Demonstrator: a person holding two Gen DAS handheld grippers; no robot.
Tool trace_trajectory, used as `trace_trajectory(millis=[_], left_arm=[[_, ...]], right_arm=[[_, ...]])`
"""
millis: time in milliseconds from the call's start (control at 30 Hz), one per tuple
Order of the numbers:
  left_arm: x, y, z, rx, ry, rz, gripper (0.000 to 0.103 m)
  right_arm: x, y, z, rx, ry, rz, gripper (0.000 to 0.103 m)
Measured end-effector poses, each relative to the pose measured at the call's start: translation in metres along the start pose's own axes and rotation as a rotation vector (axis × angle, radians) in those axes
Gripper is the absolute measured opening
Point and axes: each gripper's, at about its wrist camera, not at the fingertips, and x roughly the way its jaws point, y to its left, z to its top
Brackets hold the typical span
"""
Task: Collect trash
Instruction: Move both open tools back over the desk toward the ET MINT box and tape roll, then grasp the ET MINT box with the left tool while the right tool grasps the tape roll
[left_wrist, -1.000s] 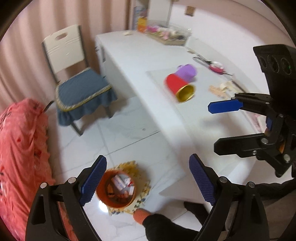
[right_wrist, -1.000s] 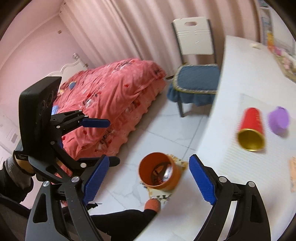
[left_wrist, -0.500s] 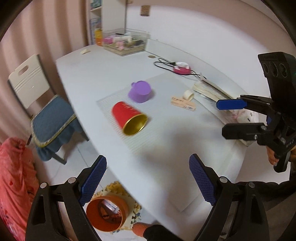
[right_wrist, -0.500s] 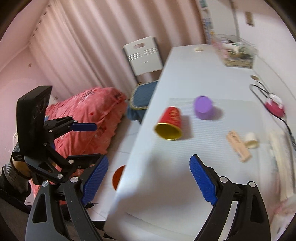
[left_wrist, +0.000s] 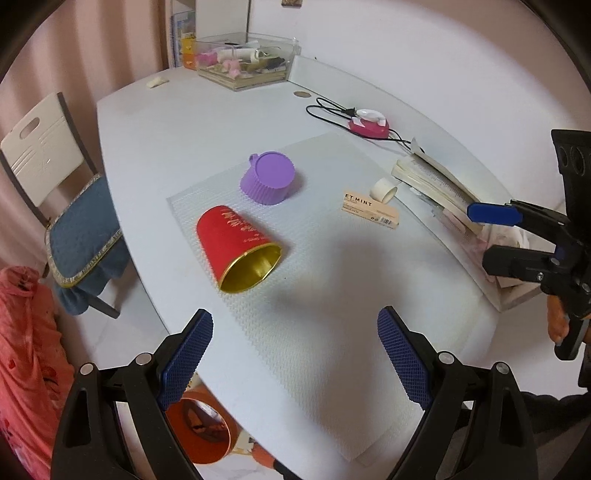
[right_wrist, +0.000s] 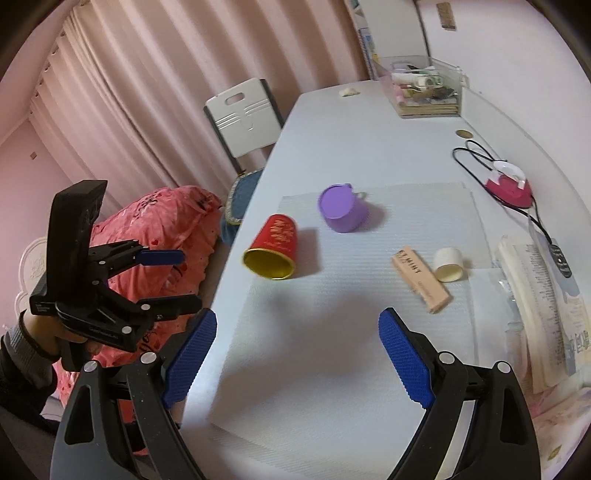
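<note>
Both tipped down over the bench (left_wrist: 207, 122). Left hand-held gripper (left_wrist: 293, 354) wide, empty. Right hand-held gripper (right_wrist: 297, 356) wide, empty too. Red cup (left_wrist: 236, 248) lying on the mat (left_wrist: 332, 325), far from the orange bin (left_wrist: 207, 439) on the floor. A second ago, aimed at that bin; now swung round to the cup.

glossy red cup (left_wrist: 236, 247), shiny gold lining
</note>
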Motion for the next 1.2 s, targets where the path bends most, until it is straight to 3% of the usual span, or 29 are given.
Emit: trace_trajectory(millis=[100, 333, 433, 700, 967, 1100, 1200], left_arm=[[0.010, -0.008, 0.013, 0.034, 0.008, -0.005, 0.090], [0.043, -0.035, 0.039, 0.123, 0.000, -0.106, 0.090], [0.061, -0.045, 0.043, 0.170, 0.008, -0.139, 0.090], [0.113, -0.058, 0.069, 0.293, 0.051, -0.214, 0.090], [0.144, -0.057, 0.076, 0.246, 0.085, -0.228, 0.090], [0.153, -0.064, 0.076, 0.236, 0.092, -0.221, 0.090], [0.159, -0.064, 0.078, 0.175, 0.096, -0.223, 0.090]], right_arm=[[0.005, -0.022, 0.001, 0.042, -0.001, -0.026, 0.088], [0.023, -0.068, 0.014, 0.078, -0.016, -0.094, 0.087], [0.035, -0.088, 0.021, 0.105, -0.010, -0.108, 0.076], [0.073, -0.129, 0.030, 0.139, 0.031, -0.153, 0.069], [0.108, -0.154, 0.034, 0.165, 0.069, -0.156, 0.067], [0.124, -0.164, 0.035, 0.162, 0.109, -0.138, 0.041], [0.118, -0.167, 0.034, 0.182, 0.089, -0.138, 0.041]])
